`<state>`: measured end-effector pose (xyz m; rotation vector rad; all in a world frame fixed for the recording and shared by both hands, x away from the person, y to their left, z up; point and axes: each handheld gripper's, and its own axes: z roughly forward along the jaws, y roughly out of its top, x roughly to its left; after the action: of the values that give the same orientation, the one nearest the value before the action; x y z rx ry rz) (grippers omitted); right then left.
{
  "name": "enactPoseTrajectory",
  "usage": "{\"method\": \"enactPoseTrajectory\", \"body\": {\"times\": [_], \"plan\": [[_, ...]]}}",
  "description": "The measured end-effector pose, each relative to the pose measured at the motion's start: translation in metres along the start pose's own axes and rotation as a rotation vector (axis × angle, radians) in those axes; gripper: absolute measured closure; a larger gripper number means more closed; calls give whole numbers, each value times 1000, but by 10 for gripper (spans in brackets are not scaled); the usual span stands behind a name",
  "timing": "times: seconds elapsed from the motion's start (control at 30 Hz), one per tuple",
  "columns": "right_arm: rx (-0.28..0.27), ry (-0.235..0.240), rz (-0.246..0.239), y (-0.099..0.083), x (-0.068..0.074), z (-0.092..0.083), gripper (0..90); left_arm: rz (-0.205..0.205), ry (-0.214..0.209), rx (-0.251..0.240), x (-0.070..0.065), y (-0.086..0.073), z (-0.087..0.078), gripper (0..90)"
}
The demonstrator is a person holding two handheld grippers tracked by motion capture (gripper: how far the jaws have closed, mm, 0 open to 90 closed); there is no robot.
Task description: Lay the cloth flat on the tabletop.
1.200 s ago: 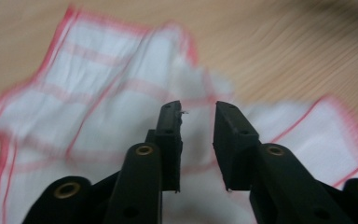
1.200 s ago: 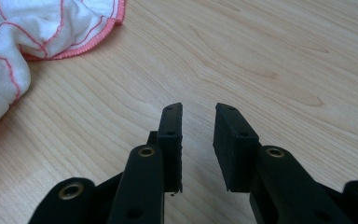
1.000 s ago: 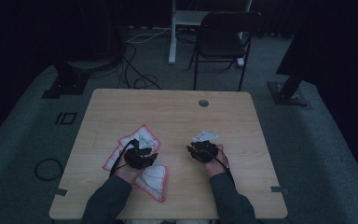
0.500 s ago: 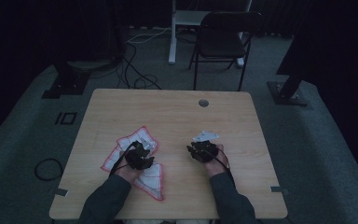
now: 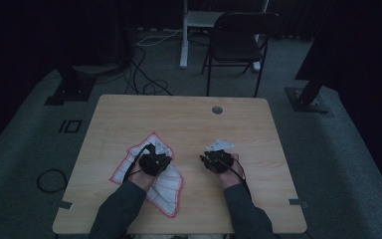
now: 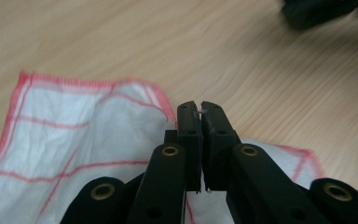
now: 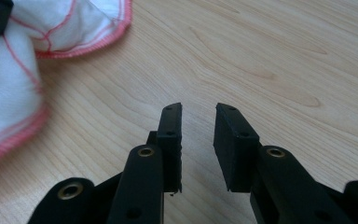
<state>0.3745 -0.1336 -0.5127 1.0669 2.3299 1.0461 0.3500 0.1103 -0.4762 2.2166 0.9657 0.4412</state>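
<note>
**Ana:** 2 grippers over the light wooden table (image 5: pixel 189 119), and 1 thing to work on: the thin white cotton cloth with red stitched grid lines and a red hem (image 5: pixel 166 186). It lies rumpled on the person's left half of the table, under the left gripper (image 5: pixel 155 160).

**Ben:** Does that gripper have it?

**Ana:** Its jaws have just been closing and now stand together, with a sliver of white fabric pinched between the tips (clearest in the left gripper view). The right gripper (image 7: pixel 198 116) is part open with nothing between its jaws, over bare wood beside the cloth's hem.

**Ben:** How will it handle?

**Ana:** Light, limp, not fragile, I'd judge. It should drape and fold on itself when lifted. Best taken at the hem or a corner.
</note>
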Motion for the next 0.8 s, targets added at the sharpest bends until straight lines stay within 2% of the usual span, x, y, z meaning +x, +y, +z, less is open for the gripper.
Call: {"method": "enactPoseTrajectory", "body": {"times": [0.07,0.1,0.17,0.23,0.33,0.5,0.6,0.7,0.73,0.8], "plan": [[-1,0,2,0,0,0,725,-15,-31,-47,-3,6,-4,880],[-1,0,2,0,0,0,725,-15,-31,-47,-3,6,-4,880],[-2,1,3,0,0,0,725,-42,-62,-106,-5,8,-11,880],[-3,0,3,0,0,-1,725,-57,-67,-118,-4,3,-15,879],[-4,2,0,0,0,-1,725,-70,-62,-103,-2,-5,-15,878],[-2,7,-3,0,3,1,725,-80,-12,-4,9,-41,-9,875],[1,15,-12,2,8,4,725,-96,-2,28,14,-56,-7,872],[4,34,-28,6,19,11,724,-82,15,54,15,-66,-4,862],[4,34,-28,6,19,11,724,-82,13,59,15,-69,-3,862],[10,55,-48,9,31,18,725,-95,6,53,16,-71,-2,856]]}}
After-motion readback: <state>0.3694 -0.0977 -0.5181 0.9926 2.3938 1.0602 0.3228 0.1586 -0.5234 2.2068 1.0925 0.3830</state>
